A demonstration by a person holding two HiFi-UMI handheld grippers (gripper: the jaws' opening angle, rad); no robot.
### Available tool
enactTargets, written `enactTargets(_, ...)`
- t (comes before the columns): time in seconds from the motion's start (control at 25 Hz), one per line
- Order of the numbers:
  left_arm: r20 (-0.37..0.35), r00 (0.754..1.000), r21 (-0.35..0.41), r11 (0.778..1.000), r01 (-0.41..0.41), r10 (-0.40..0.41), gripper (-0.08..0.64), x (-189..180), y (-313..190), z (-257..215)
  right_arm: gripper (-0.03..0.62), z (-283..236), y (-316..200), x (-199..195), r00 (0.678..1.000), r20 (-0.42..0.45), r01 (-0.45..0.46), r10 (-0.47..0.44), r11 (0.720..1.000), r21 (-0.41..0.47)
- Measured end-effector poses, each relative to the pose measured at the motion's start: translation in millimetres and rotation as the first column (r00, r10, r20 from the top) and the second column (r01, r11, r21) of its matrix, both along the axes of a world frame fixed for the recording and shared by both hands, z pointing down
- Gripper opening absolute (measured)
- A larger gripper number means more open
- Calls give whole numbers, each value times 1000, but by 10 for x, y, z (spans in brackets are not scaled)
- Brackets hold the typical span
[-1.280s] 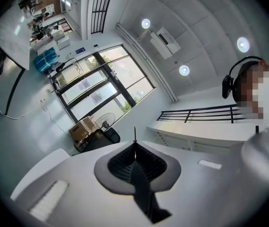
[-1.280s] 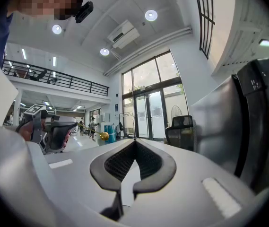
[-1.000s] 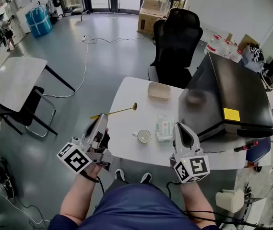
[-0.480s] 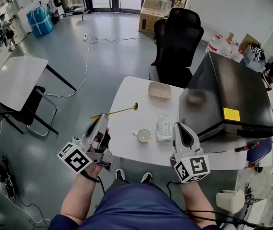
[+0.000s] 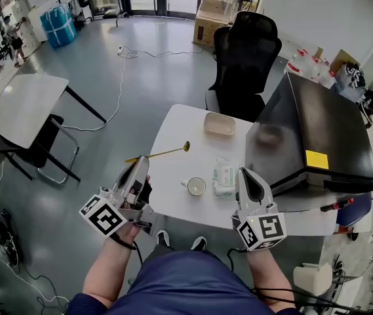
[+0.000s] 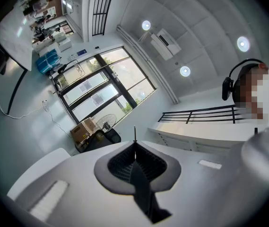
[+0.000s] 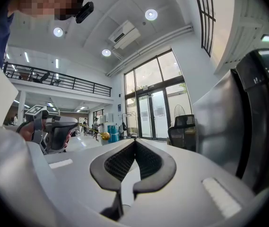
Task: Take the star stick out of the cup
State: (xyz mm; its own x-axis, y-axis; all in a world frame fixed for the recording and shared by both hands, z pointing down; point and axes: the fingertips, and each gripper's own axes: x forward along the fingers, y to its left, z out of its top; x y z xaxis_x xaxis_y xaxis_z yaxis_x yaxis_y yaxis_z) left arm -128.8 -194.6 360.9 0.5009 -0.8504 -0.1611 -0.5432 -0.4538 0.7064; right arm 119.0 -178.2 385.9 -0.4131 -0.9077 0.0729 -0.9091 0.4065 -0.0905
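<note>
The thin gold star stick (image 5: 166, 152) is out of the cup and hangs level over the white table's (image 5: 173, 126) left edge. Its round gold head (image 5: 185, 146) points toward the far side. My left gripper (image 5: 144, 162) is shut on the stick near its tail end. In the left gripper view only a thin sliver of the stick (image 6: 134, 134) shows above the closed jaw tips. The small white cup (image 5: 196, 186) stands near the table's front edge, between the two grippers. My right gripper (image 5: 247, 174) is shut with nothing in it, just right of the cup.
A tissue pack (image 5: 225, 174) lies right of the cup, and a beige shallow dish (image 5: 218, 124) sits at the far side. A large black case (image 5: 311, 133) covers the table's right part. A black office chair (image 5: 245, 58) stands behind the table. Another table (image 5: 22, 110) is at the left.
</note>
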Motion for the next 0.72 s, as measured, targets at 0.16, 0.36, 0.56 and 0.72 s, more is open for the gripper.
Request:
enactTargets(0.16, 4, 1000, -3, 1000, 0, 0, 9, 39, 3, 7, 6, 15, -9, 29, 1000, 8, 3, -3, 1000, 1)
enactTargets(0.36, 5, 1000, -3, 1000, 3, -3, 9, 94, 1, 20, 6, 38, -9, 73, 1000, 11, 8, -8, 1000, 0)
enactTargets(0.56, 11, 1000, -6, 1000, 9, -9, 9, 132, 11, 22, 6, 34, -6, 109, 1000, 12, 16, -16, 1000, -2)
enactTargets(0.72, 15, 1000, -6, 1000, 13, -13, 9, 181, 29, 15, 6, 32, 1, 124, 999, 11, 32, -32, 999, -5)
